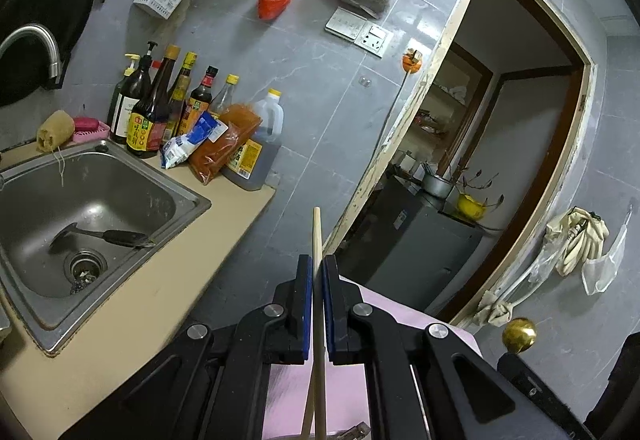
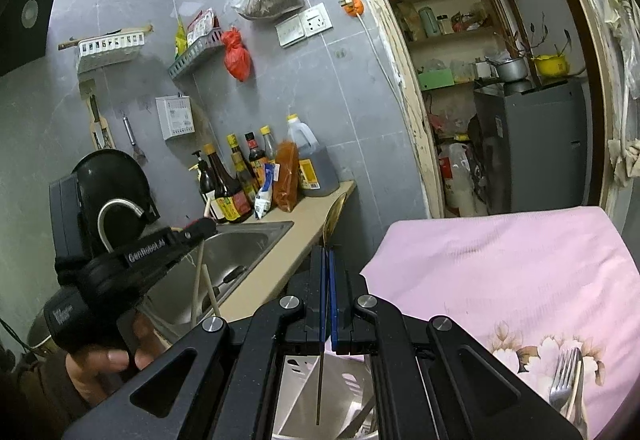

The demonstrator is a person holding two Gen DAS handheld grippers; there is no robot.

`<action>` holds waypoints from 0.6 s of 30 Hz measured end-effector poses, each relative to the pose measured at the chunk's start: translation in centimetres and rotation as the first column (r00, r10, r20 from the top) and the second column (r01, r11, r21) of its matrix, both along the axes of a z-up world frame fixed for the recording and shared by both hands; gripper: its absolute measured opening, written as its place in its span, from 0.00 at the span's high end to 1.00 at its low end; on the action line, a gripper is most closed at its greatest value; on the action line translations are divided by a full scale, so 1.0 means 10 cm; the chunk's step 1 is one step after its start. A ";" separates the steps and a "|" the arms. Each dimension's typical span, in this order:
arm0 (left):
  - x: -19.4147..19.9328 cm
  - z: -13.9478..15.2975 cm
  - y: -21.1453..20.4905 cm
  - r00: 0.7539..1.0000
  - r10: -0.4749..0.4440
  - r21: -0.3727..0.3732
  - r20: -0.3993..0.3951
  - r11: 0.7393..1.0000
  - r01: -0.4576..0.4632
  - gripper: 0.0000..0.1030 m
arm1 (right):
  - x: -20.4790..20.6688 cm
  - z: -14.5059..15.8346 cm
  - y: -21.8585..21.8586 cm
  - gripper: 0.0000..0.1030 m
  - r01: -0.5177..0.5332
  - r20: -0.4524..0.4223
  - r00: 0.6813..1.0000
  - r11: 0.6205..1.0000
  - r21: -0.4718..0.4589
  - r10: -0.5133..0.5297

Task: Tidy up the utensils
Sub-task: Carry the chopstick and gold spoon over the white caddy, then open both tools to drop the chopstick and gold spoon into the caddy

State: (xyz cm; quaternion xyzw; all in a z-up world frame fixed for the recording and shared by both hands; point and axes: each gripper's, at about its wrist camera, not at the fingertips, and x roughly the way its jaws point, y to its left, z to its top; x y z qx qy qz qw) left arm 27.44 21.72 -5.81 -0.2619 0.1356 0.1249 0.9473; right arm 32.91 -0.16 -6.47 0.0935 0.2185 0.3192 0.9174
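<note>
Kitchen: left gripper (image 1: 318, 272) clamps upright chopsticks (image 1: 317, 236); right gripper (image 2: 328, 264) pinches vertical thin rod (image 2: 320, 380), perhaps utensil.

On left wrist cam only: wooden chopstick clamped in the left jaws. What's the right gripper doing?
Observer: The right gripper is shut on a thin dark rod that hangs down below it. I cannot tell what utensil it is.
Operator: Any utensils on the pink cloth?
Observer: Yes. A fork lies on the pink cloth, with a pale stick beside it.
Operator: Just one chopstick in the left?
Observer: No. Seen from the right wrist, two pale chopsticks hang below the left gripper, and their lower ends are splayed apart.
</note>
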 end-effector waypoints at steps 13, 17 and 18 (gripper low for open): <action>0.04 0.02 -0.01 1.000 0.013 0.025 0.025 1.000 -0.013 0.95 | -0.01 -0.05 -0.02 0.98 -0.003 0.004 1.000 1.000 0.003 0.003; 0.03 0.06 -0.03 0.999 0.017 0.039 0.041 0.999 -0.019 0.95 | -0.02 -0.07 -0.01 0.98 -0.003 -0.006 1.000 1.000 0.001 0.003; 0.03 0.07 -0.02 0.999 0.018 0.041 0.044 0.999 -0.019 0.95 | -0.04 -0.09 -0.02 0.98 -0.003 -0.009 1.000 1.000 0.000 0.003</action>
